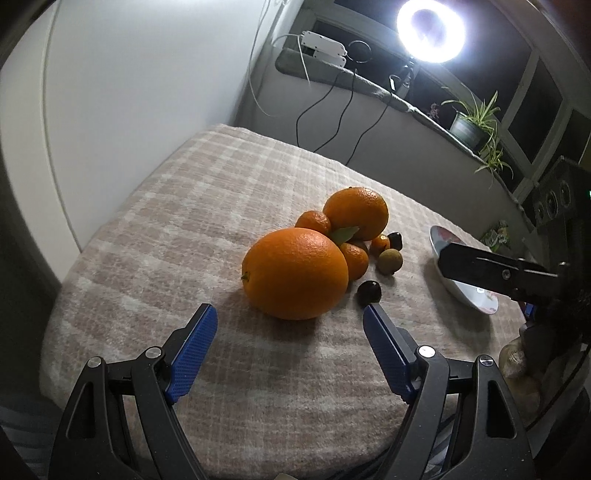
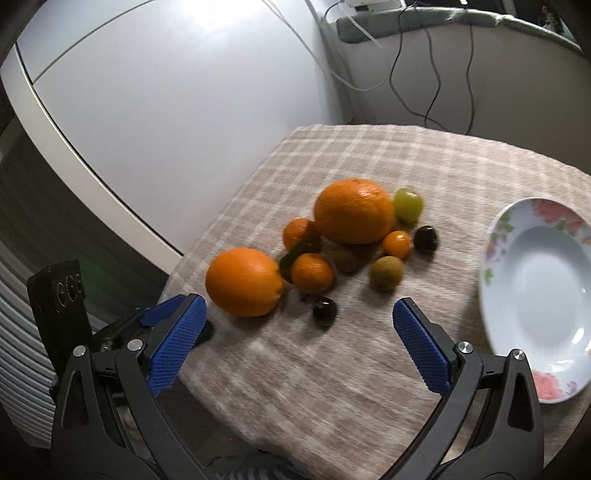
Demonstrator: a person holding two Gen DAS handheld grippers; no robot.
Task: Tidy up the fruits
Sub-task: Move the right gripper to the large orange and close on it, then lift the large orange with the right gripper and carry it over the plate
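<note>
A heap of fruit lies on the checked tablecloth (image 1: 155, 236). A big orange (image 1: 295, 273) (image 2: 243, 281) is nearest, with a second big orange (image 1: 357, 212) (image 2: 354, 210) behind it. Small tangerines (image 2: 312, 272), a kumquat (image 2: 396, 244), brownish round fruits (image 2: 386, 272), a green grape (image 2: 407, 205) and dark cherries (image 1: 369, 292) (image 2: 325, 312) lie around them. A white floral plate (image 2: 535, 280) (image 1: 469, 295) sits to the right, with nothing in it. My left gripper (image 1: 290, 312) is open just short of the near orange. My right gripper (image 2: 299, 306) is open above the cloth near a cherry.
A ring light (image 1: 430, 31) shines at the back right above a ledge with cables (image 1: 332, 103) and a potted plant (image 1: 471, 122). A white curved wall (image 2: 166, 92) borders the table's left side. The table's front edge runs close below both grippers.
</note>
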